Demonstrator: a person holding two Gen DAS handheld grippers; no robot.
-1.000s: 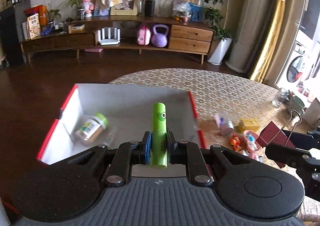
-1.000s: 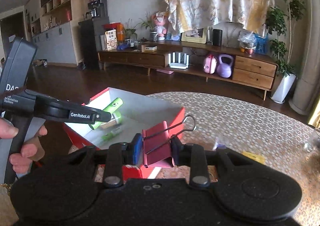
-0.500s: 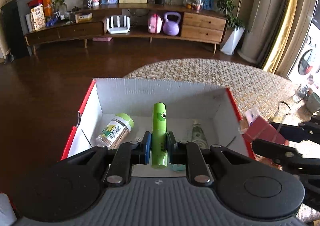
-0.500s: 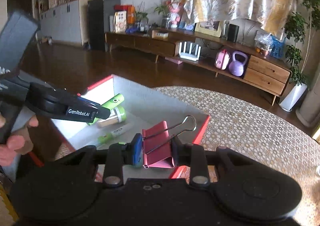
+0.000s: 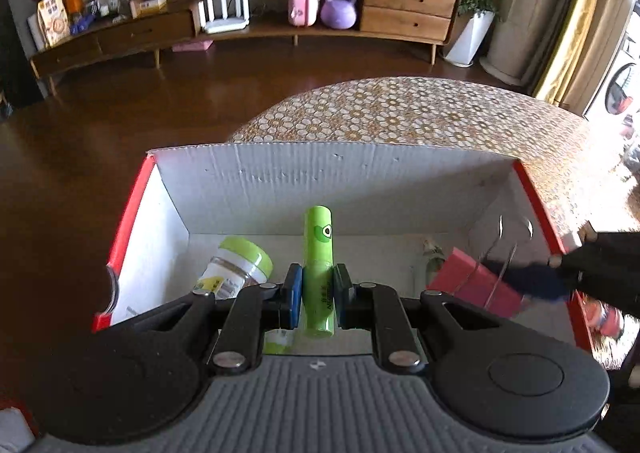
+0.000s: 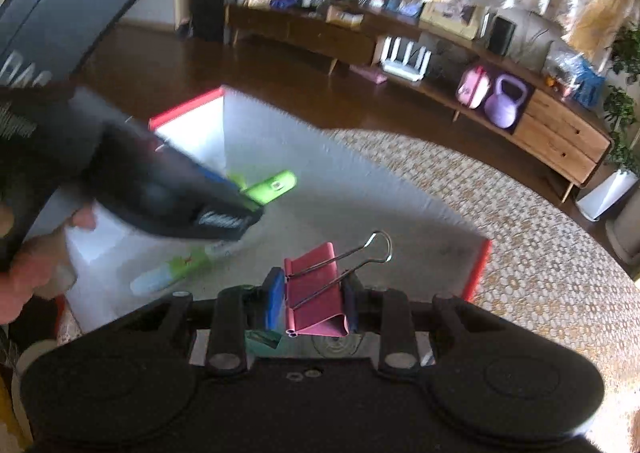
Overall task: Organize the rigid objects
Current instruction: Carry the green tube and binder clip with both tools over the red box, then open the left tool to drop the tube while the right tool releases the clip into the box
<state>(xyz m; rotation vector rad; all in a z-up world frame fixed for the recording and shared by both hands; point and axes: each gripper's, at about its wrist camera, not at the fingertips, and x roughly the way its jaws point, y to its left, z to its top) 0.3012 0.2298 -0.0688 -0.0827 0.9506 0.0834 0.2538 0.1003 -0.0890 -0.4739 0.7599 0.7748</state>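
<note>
The table (image 5: 420, 113), round and covered in a patterned cloth, carries an open box (image 5: 320, 177) at its near left edge; the box has red outer walls and a white corrugated inside.

Both grippers are over the box. The left gripper (image 5: 317, 295) has its fingers narrow, clamped on a green tube (image 5: 318, 253) that points forward along them, its printed end toward the far wall of the box. In the right wrist view the same tube (image 6: 272, 187) sticks out from the left gripper above the left half of the box. The right gripper (image 6: 310, 299) is pinched on a pink clip (image 6: 314, 289), gripping its folded body from both sides, with the wire handles pointing forward and up. Seen from the left wrist, the clip (image 5: 472, 285) hangs inside the box near the right wall, blurred.

On the box floor a jar (image 5: 236, 269) with a green lid lies on its side toward the left wall. A small bottle (image 6: 176, 269) with a green label lies on the floor near the middle, toward the near wall. A smaller green and white item (image 5: 278, 341) shows just under the left gripper's fingers; what it is cannot be told.
</note>
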